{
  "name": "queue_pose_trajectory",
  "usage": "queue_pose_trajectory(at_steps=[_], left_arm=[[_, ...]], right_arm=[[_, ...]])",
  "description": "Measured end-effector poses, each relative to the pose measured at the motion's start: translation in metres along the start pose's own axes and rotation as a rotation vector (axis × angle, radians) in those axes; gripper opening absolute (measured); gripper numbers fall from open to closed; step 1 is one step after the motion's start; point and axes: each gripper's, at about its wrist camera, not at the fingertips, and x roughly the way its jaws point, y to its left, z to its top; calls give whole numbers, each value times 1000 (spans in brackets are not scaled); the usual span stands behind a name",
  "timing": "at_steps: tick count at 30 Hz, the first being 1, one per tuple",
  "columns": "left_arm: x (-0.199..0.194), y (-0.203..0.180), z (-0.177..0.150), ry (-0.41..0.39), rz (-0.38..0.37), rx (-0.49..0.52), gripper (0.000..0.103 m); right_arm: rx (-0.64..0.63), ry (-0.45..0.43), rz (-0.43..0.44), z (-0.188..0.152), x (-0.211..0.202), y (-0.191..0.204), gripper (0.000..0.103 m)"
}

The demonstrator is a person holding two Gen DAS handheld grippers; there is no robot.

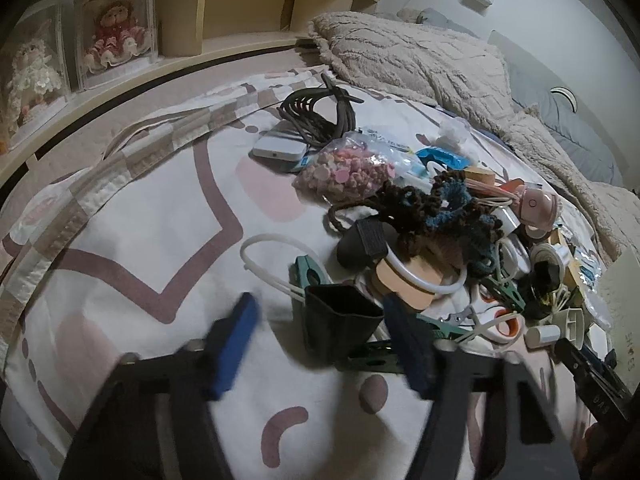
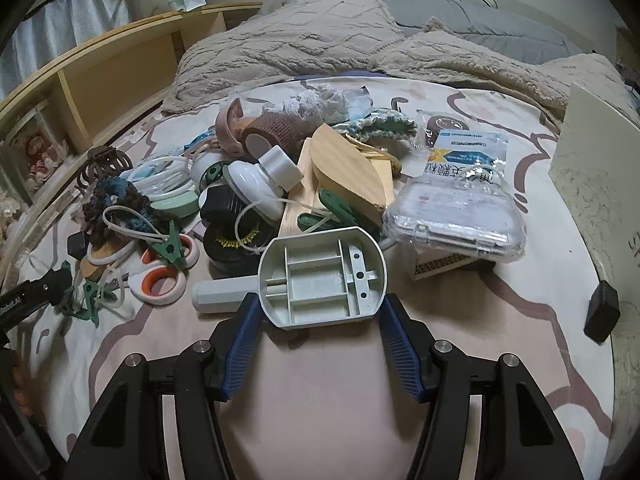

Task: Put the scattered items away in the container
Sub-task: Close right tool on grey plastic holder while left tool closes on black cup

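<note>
Blue pads of the left gripper (image 1: 320,344) frame a small dark square cup (image 1: 340,322) lying on the patterned bedspread (image 1: 160,208); its right pad meets the cup's side while the blurred left pad stands clear, so nothing is clasped. Just beyond sits the heap of clutter (image 1: 432,216).

Through the right wrist camera, the right gripper (image 2: 320,316) brackets a grey plastic scoop-shaped tray (image 2: 320,276), both pads against its rounded edges, gripping it. A pale box wall (image 2: 592,168) rises at right.
</note>
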Motion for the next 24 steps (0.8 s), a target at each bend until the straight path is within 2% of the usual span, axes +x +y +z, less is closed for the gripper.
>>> queue_pose_trajectory(at_steps=[2, 4, 15, 21, 24], left_arm=[[0, 0, 0, 3, -9, 5, 40], [-1, -1, -1, 7, -25, 7, 33], [-31, -5, -5, -121, -47, 30, 32], [-35, -33, -14, -111, -129, 137, 31], [-40, -56, -23, -118, -169, 231, 31]], right_arm=[[6, 3, 0, -2, -1, 0, 61], [14, 0, 1, -5, -4, -1, 61], [41, 4, 12, -16, -18, -4, 60], [36, 22, -3, -27, -25, -5, 60], [33, 31, -21, -32, -30, -7, 58]])
